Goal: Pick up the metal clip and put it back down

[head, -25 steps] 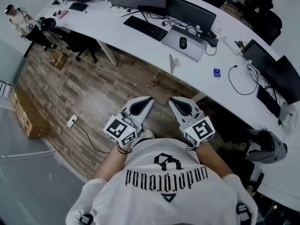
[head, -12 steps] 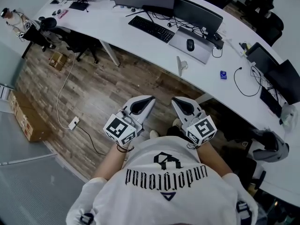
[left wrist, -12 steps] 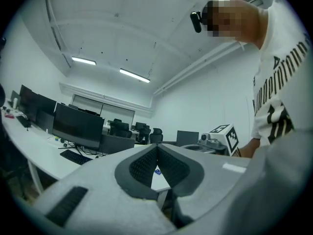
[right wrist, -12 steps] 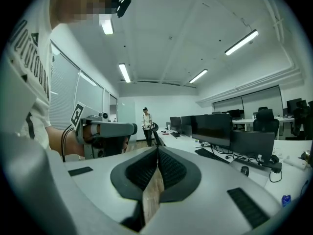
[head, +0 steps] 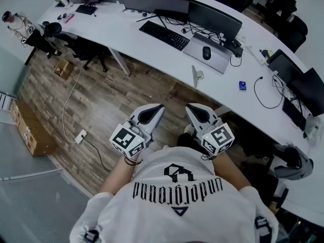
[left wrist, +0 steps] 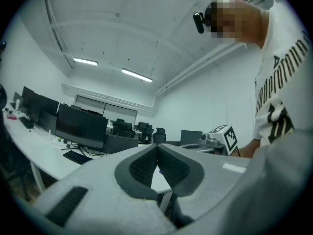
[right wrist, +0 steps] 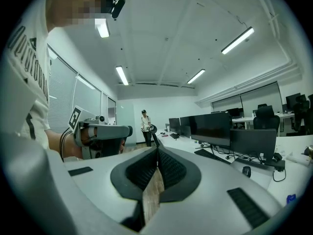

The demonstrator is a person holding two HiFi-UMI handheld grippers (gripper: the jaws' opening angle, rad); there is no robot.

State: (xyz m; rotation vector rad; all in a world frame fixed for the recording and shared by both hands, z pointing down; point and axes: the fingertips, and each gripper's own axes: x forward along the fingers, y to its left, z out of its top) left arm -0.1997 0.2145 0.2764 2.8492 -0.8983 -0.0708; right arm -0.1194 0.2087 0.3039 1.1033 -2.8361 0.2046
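A small silvery upright object (head: 195, 76), possibly the metal clip, stands at the near edge of the long white desk (head: 126, 32). Both grippers are held close to my chest above the wooden floor, well short of the desk. My left gripper (head: 157, 107) is shut with nothing between its ribbed pads; in the left gripper view its jaws (left wrist: 157, 146) meet at the tips. My right gripper (head: 189, 107) is likewise shut and empty, and its tips (right wrist: 157, 150) touch in the right gripper view. The silvery object does not show in either gripper view.
On the desk are a black keyboard (head: 163, 34), a grey pad with a mouse (head: 206, 53), dark monitors (head: 210, 15), a small blue object (head: 242, 85) and cables. A cardboard box (head: 26, 130) and a power strip (head: 80, 134) lie on the floor. A person (right wrist: 145, 125) stands far off.
The desk and its objects have slid down and right in the head view, so I have come a little closer. Both grippers stay shut by my chest.
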